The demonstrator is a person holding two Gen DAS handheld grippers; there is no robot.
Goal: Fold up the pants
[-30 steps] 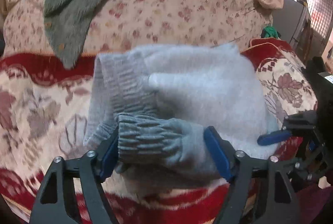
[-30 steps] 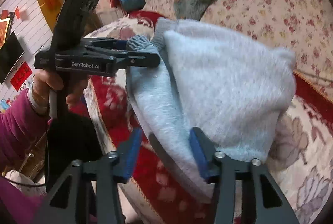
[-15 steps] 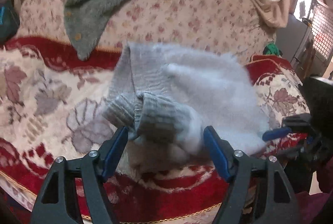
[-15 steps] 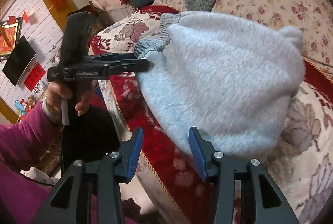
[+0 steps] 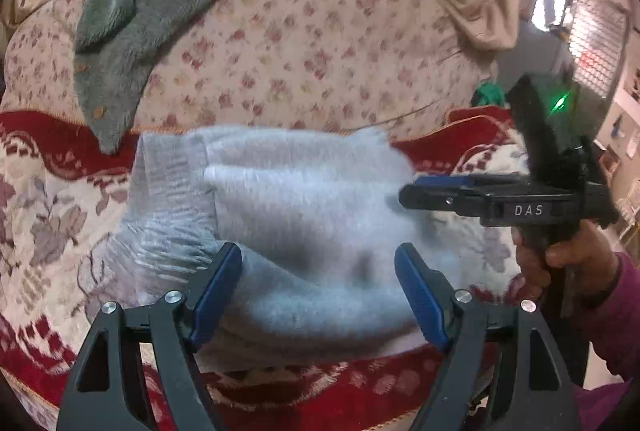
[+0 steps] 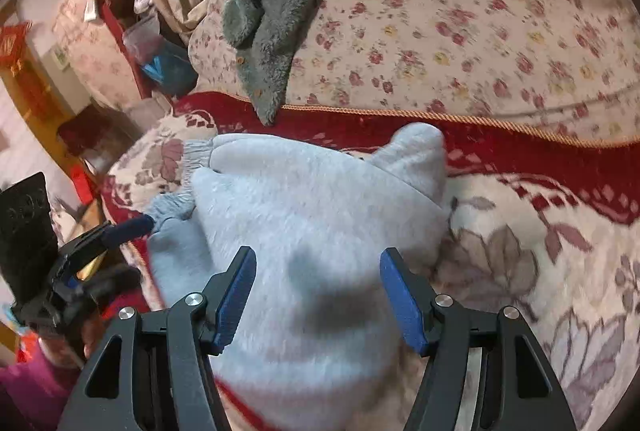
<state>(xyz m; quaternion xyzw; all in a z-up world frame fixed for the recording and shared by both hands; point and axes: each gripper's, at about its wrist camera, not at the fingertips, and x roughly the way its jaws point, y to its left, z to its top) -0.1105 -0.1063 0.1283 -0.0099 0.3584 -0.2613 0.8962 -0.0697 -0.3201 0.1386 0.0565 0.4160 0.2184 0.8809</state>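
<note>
While both jaws are opening, pants (image 5: 304, 231) are lying folded, long axis crosswise, just below left gripper (image 5: 320, 295) and right gripper (image 6: 318, 295), neither gripping.

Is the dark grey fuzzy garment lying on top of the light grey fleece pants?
No. The dark grey fuzzy garment is draped over the floral sofa back, apart from the light grey fleece pants on the seat.

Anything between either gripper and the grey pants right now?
Nothing visible. The pants lie folded on the red patterned blanket, right below both opening grippers: left gripper, right gripper. The grey cardigan lies apart, on the backrest.
</note>
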